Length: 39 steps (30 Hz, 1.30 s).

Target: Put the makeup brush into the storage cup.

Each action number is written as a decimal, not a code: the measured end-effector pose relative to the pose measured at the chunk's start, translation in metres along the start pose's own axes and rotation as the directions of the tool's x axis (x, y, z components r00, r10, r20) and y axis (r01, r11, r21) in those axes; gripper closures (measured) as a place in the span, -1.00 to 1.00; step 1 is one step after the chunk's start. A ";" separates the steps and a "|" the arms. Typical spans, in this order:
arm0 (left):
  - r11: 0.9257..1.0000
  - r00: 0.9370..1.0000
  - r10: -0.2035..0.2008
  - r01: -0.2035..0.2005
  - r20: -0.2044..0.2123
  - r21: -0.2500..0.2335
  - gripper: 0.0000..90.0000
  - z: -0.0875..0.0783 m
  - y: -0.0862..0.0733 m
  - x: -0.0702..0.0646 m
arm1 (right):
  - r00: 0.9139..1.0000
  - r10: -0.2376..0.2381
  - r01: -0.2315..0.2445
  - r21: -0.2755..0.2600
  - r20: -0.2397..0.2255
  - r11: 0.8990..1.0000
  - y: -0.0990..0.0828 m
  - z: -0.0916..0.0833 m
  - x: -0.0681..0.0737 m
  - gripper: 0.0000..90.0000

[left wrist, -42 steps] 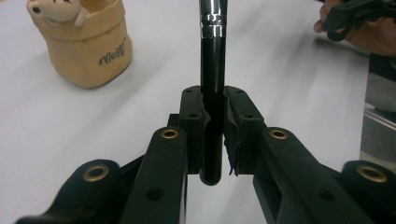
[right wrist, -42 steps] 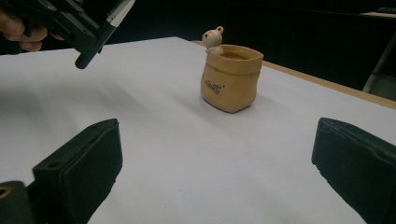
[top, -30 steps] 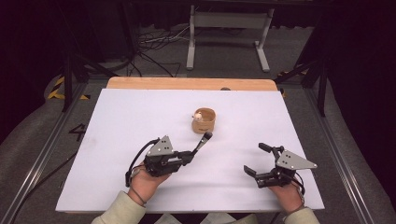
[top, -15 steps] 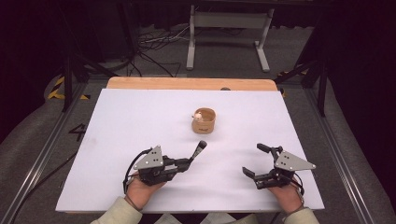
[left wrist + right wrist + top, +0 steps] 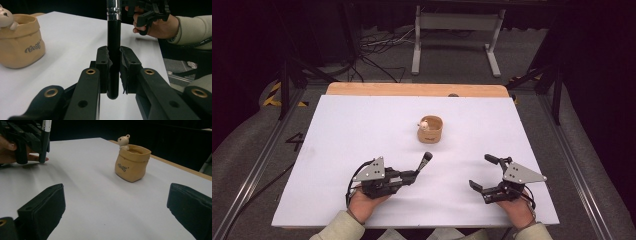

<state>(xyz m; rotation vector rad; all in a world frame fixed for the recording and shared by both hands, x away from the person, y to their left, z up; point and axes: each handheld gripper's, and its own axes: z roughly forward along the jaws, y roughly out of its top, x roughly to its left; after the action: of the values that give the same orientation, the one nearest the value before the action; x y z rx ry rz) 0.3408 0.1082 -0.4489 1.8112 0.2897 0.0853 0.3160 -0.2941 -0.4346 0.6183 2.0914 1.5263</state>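
Observation:
A black pen (image 5: pixel 424 163) with a silver band is clamped between the pads of my left gripper (image 5: pixel 414 174), low over the white table near its front edge. In the left gripper view the pen (image 5: pixel 113 50) stands upright between the jaws of the left gripper (image 5: pixel 114 60). A tan sack-shaped holder (image 5: pixel 430 129) with a small bear at its rim stands mid-table, beyond both hands. My right gripper (image 5: pixel 482 172) rests open at the front right with nothing between its pads. The right gripper view shows the holder (image 5: pixel 131 163) ahead and the pen (image 5: pixel 46 137) at upper left.
The white tabletop (image 5: pixel 352 130) ends in a wooden strip (image 5: pixel 412 90) at the far edge. Behind it stand a grey metal frame (image 5: pixel 457 35) and cables on the floor. Dark rails run along both sides of the table.
My left hand has come down and back toward the front edge with the pen still in its grip. The right hand and the holder have stayed put.

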 end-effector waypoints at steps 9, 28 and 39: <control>1.000 1.000 -0.001 0.001 0.003 0.000 0.75 0.000 0.000 0.000 | 0.997 0.011 -0.013 -0.029 -0.071 1.000 0.018 0.010 0.013 -0.99; 1.000 1.000 0.009 -0.009 0.000 0.007 0.75 0.001 0.001 -0.002 | 0.975 0.037 -0.057 -0.086 -0.219 0.995 0.057 0.058 0.039 -0.84; 1.000 1.000 0.018 -0.018 -0.006 0.013 0.75 0.002 0.001 -0.004 | 0.958 0.016 -0.041 -0.080 -0.285 0.996 0.064 0.082 0.052 -0.65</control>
<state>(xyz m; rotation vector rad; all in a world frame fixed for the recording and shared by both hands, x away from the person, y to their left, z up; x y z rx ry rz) 0.3378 0.1051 -0.4478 1.8269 0.2791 0.1020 0.3307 -0.1844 -0.4011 0.4194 2.2169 1.8012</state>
